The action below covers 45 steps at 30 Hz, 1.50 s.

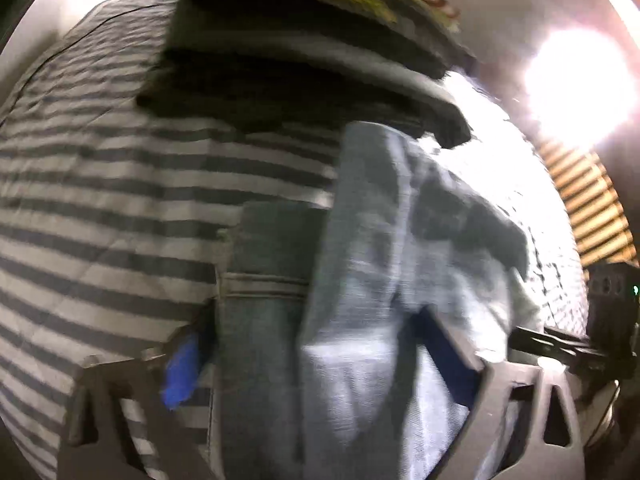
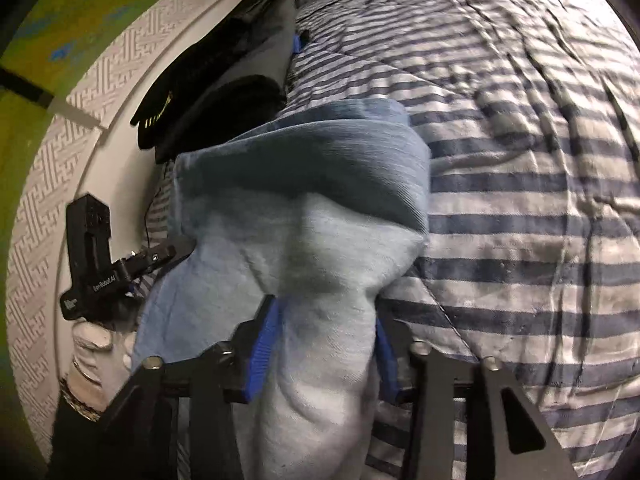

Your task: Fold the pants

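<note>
Light-blue pants (image 2: 304,208) lie bunched on a striped bedspread (image 2: 540,184), gathered at six o'clock in the right gripper (image 2: 324,344), clenched on the fabric; the left gripper (image 1: 320,364) straddles another fold, grip unclear.

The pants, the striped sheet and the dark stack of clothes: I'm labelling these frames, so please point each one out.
pants (image 2: 320,240): right wrist view, on the bunched light-blue fabric above the blue pads.
striped sheet (image 2: 520,200): right wrist view, on a bare wrinkled part.
dark stack of clothes (image 1: 280,80): left wrist view, on a middle layer of the pile.
</note>
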Tool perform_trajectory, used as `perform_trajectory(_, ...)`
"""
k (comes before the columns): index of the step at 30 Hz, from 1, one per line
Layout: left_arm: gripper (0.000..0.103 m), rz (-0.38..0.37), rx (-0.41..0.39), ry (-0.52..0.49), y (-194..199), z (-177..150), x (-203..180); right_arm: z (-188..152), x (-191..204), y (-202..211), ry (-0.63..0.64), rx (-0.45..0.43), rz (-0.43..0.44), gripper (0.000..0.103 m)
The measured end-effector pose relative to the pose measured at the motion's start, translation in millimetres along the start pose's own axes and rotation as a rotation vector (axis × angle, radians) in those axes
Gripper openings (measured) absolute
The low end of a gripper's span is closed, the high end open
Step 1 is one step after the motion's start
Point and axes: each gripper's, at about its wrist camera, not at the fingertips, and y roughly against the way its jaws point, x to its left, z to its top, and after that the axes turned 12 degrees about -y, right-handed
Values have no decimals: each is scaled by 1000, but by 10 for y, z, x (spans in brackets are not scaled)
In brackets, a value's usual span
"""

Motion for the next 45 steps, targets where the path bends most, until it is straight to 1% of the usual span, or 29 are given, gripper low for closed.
perform_trajectory(1, 63, -38, -3, 11, 17, -7, -18, -10, 16, -4, 8, -3, -6, 28)
perform_trajectory(3, 48, -42, -20, 31, 88, -28, -45, -28, 53, 22, 11, -16, -8, 19)
perform_trajectory(4, 45, -35, -30, 32, 131, -43, -66, -38, 75, 46, 14, -22, -6, 18)
perform_trajectory(5, 39, -24, -38, 34, 176, -57, -81, -54, 108, 87, 21, -36, -11, 17)
perform_trajectory(6, 31, -20, -43, 46, 219, -70, -80, -79, 162, 137, 38, -53, -16, 16)
perform_trajectory(8, 23, -25, -64, 80, 343, -104, -72, -150, 304, 258, 90, -90, -29, 15)
perform_trajectory(10, 21, -31, -86, 94, 465, -117, -103, -211, 419, 362, 130, -113, -37, 15)
perform_trajectory(15, 19, -20, -175, 58, 975, -318, -328, -452, 750, 699, 261, -177, -69, 14)
perform_trajectory(17, 18, -32, -194, 76, 1087, -367, -409, -520, 840, 804, 287, -194, -77, 14)
perform_trajectory(19, 18, -41, -214, 85, 1037, -326, -598, -599, 935, 939, 317, -226, -85, 14)
perform_trajectory(20, 18, -43, -225, 88, 1095, -379, -642, -635, 986, 1007, 333, -244, -90, 14)
perform_trajectory(23, 18, -45, -269, 100, 1331, -424, -744, -722, 1120, 1217, 363, -274, -80, 14)
perform_trajectory(26, 18, -42, -326, 85, 1674, -416, -856, -762, 1287, 1436, 413, -304, -86, 13)
perform_trajectory(29, 18, -33, -373, 59, 1933, -221, -899, -704, 1441, 1642, 430, -335, -74, 13)
perform_trajectory(32, 18, -3, -416, 28, 2236, 55, -976, -593, 1629, 1783, 457, -375, -69, 13)
perform_trajectory(34, 18, 25, -447, 4, 2415, 276, -999, -460, 1785, 1840, 473, -403, -63, 13)
perform_trajectory(37, 18, 55, -487, -6, 2637, 624, -938, -146, 1985, 1874, 467, -425, -24, 13)
perform_trajectory(39, 18, 79, -510, -11, 2764, 884, -873, 138, 2104, 1848, 446, -436, 2, 13)
perform_trajectory(40, 18, 103, -522, -24, 2821, 1021, -852, 289, 2176, 1822, 438, -443, 14, 13)
perform_trajectory(43, 18, 158, -551, -43, 2890, 1366, -743, 588, 2370, 1724, 446, -467, 26, 13)
perform_trajectory(45, 18, 157, -558, -21, 2864, 1573, -605, 811, 2470, 1618, 458, -484, 29, 13)
